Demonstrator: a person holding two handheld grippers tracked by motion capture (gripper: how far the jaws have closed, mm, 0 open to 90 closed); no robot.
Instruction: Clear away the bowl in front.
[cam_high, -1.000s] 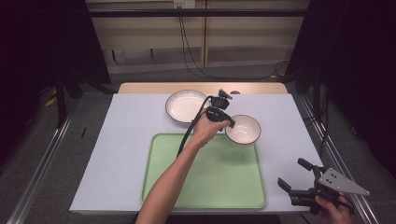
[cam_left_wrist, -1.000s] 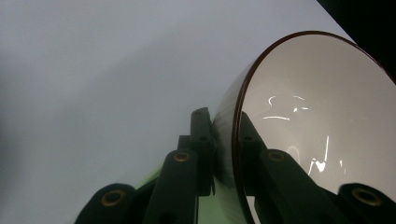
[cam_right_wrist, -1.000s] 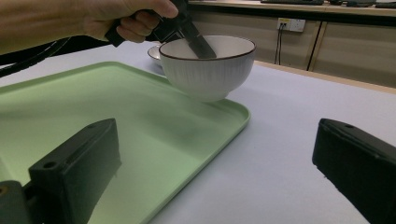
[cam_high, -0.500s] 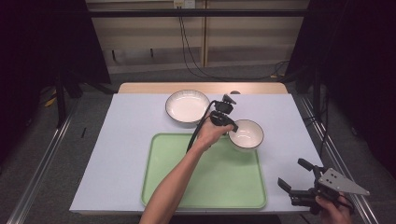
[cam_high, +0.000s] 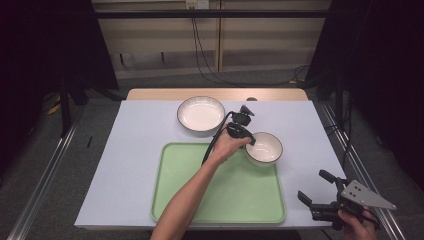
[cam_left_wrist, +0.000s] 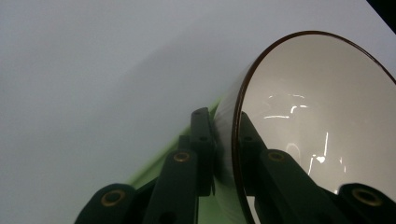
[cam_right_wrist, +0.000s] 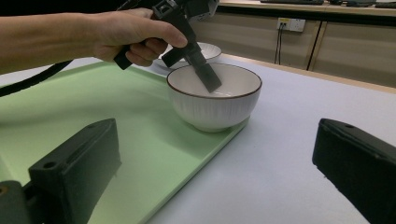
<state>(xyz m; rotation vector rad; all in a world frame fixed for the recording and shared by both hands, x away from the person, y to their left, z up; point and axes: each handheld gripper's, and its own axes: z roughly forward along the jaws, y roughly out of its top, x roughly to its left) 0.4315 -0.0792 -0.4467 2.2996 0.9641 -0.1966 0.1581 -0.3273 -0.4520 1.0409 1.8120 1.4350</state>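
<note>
A white bowl with a dark rim (cam_high: 265, 148) (cam_right_wrist: 212, 100) (cam_left_wrist: 317, 116) sits at the far right corner of the green tray (cam_high: 220, 200) (cam_right_wrist: 93, 107), its base partly over the tray's rim. My left gripper (cam_high: 248, 142) (cam_left_wrist: 223, 140) (cam_right_wrist: 205, 74) is shut on the bowl's near-left wall, with one jaw inside and one outside. At the table's near right corner my right gripper (cam_high: 313, 185) (cam_right_wrist: 217, 154) is held open, jaws wide apart with nothing between them, pointing toward the bowl.
A second, wider white bowl (cam_high: 201, 114) (cam_right_wrist: 208, 50) stands on the pale table cover (cam_high: 125, 165) beyond the tray's far edge. The left gripper's cable trails along the forearm over the tray. Metal rails run along both sides of the table.
The left gripper has carried the bowl a little toward the near side and lower, onto the tray's corner. The right gripper has stayed where it was.
</note>
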